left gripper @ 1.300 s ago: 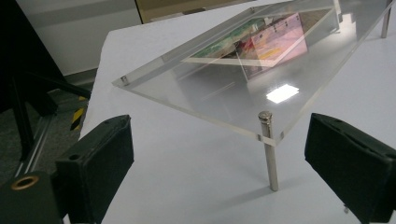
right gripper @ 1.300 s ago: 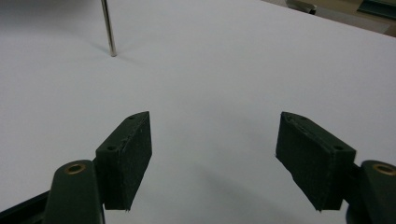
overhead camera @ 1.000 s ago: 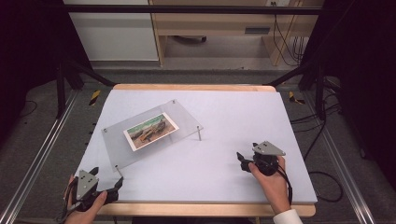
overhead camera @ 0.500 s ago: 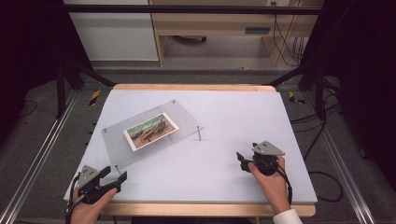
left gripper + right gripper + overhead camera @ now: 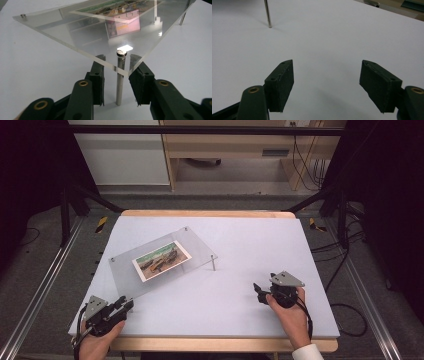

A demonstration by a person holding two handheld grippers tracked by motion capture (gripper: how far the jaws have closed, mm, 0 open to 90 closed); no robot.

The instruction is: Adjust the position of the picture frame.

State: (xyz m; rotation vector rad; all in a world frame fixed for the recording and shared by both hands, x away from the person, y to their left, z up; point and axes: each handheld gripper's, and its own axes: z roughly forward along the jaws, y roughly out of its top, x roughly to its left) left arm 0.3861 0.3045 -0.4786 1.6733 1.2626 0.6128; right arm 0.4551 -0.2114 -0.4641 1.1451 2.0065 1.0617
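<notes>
Acrylic plate (image 5: 165, 265), clear and rectangular, stands raised on thin metal legs over the left half of my table (image 5: 240, 320), with a printed photograph (image 5: 162, 261) lying at its middle. Near corner of the plate (image 5: 125, 72) rests on a metal standoff post (image 5: 120, 80) capped by a small screw head; a second post (image 5: 213, 263) carries the corner toward the table's centre, and a screw head (image 5: 23, 16) marks another corner in the left gripper view.

My left gripper (image 5: 117, 82) lies low at the table's near-left edge and points up at that near corner. Its jaws have just been closing, and the standoff post stands between them; a gap shows on each side of the post, so the pads do not yet press on it. The jaw tips reach under the plate's edge.

My right gripper (image 5: 325, 82) sits well apart, on the near-right part of the table, held in my right hand (image 5: 292, 312). Its jaws stand apart with bare white table surface between them, and the centre post (image 5: 267, 13) rises far off in the right gripper view.
</notes>
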